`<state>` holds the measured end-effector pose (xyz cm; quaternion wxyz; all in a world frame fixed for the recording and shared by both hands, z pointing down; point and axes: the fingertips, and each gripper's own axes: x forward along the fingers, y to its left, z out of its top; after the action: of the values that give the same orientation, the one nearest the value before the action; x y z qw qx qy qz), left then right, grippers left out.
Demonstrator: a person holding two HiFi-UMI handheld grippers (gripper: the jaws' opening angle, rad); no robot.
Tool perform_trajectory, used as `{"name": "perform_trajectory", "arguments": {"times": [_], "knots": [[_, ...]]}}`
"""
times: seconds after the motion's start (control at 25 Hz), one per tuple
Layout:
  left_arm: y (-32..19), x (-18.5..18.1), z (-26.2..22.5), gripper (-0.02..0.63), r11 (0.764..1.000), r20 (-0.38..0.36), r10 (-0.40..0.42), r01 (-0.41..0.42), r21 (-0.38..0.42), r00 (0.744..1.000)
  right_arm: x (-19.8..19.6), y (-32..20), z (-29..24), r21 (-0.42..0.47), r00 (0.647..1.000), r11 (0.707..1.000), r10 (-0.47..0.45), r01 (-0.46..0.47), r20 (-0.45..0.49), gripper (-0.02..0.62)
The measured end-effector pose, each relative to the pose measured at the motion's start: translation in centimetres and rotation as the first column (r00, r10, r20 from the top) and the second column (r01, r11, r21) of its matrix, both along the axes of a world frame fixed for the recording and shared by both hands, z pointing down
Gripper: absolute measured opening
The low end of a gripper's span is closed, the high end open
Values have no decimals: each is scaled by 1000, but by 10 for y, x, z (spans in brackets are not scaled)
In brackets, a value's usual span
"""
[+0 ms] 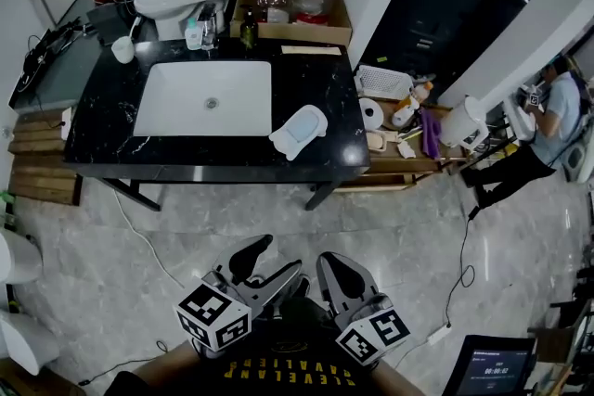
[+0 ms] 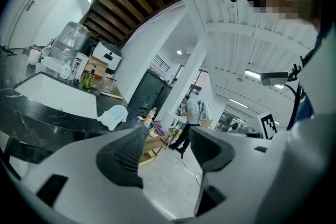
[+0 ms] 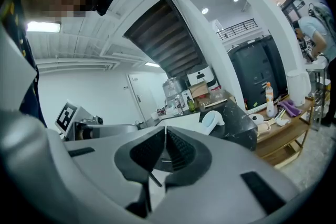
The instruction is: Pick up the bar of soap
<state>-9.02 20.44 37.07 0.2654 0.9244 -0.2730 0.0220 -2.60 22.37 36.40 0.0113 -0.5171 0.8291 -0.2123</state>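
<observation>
A white soap dish (image 1: 299, 131) holding a pale blue bar sits on the black marble counter (image 1: 111, 121), near its front right corner, right of the white sink (image 1: 206, 97). The dish also shows in the left gripper view (image 2: 114, 116) and the right gripper view (image 3: 211, 119), far ahead of both. Both grippers are held low by the person's body, well short of the counter. My left gripper (image 1: 278, 255) (image 2: 168, 139) stands open with nothing between its jaws. My right gripper (image 1: 332, 262) (image 3: 165, 139) is shut, pads together, holding nothing.
Bottles and a faucet (image 1: 206, 25) line the counter's back edge, with a cardboard box (image 1: 292, 5) of bottles behind. A low wooden shelf (image 1: 408, 164) with a paper roll stands to the right. A person (image 1: 548, 121) works at far right. Cables (image 1: 139, 236) cross the marble floor.
</observation>
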Motion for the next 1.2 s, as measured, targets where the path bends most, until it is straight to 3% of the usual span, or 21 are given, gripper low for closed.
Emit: {"name": "perform_trajectory", "arguments": {"times": [0.48, 1.2], "knots": [[-39, 11, 4, 291, 999, 28, -54, 54, 7, 998, 8, -43, 8, -1, 998, 998, -63, 63, 27, 21], [-137, 91, -8, 291, 990, 43, -139, 137, 46, 989, 87, -149, 6, 6, 987, 990, -144, 144, 74, 21]]}}
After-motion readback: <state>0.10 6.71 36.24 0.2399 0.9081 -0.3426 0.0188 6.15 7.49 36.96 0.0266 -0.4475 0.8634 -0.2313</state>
